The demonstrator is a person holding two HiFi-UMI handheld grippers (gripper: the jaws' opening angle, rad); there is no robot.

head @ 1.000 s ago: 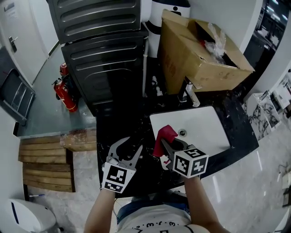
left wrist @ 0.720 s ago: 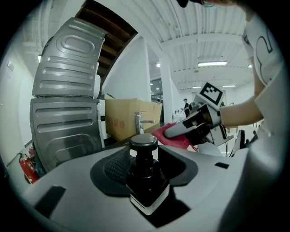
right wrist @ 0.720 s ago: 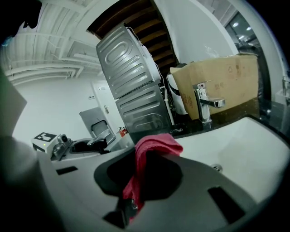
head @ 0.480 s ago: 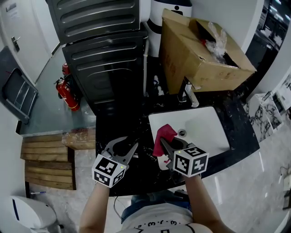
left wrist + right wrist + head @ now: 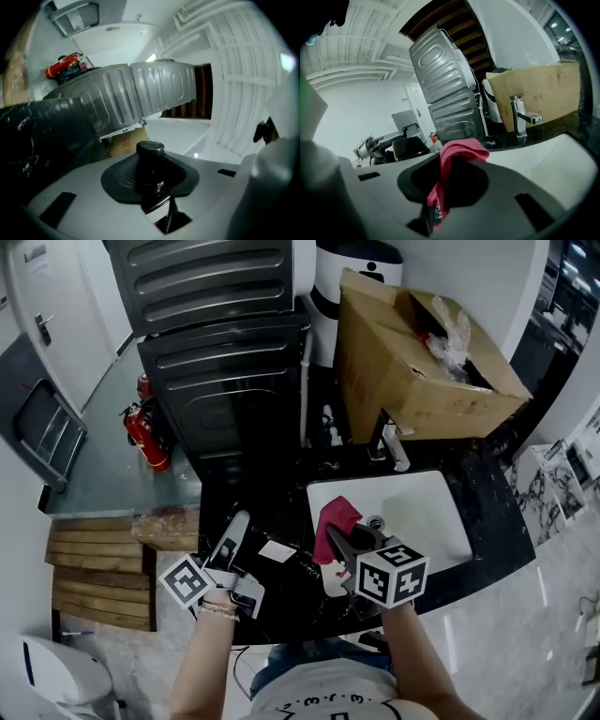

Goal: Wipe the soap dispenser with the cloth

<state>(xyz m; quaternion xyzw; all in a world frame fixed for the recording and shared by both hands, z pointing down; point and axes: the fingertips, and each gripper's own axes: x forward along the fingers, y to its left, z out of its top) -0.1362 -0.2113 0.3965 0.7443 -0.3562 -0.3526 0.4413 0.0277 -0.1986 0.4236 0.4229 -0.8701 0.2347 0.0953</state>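
The soap dispenser (image 5: 151, 174) is a black bottle with a round black cap and a pale label (image 5: 277, 551). It lies between the jaws of my left gripper (image 5: 152, 187), which have just been closing and now grip it. In the head view the left gripper (image 5: 246, 563) is rolled onto its side over the black counter (image 5: 234, 498), left of the sink. My right gripper (image 5: 339, 538) is shut on a red cloth (image 5: 335, 519) that sticks up from its jaws (image 5: 457, 154) above the sink's near left corner. The right gripper view shows the left gripper (image 5: 370, 145) with the dark bottle (image 5: 410, 147).
A white sink (image 5: 422, 512) with a chrome faucet (image 5: 389, 442) is set in the counter. Behind it stands an open cardboard box (image 5: 422, 352). A dark washing machine (image 5: 225, 381) is at the back left, with a red fire extinguisher (image 5: 145, 432) on the floor.
The left gripper rolled onto its side, rose and shifted left, and its jaws narrowed onto the dispenser. The right gripper with the cloth stayed nearly still.
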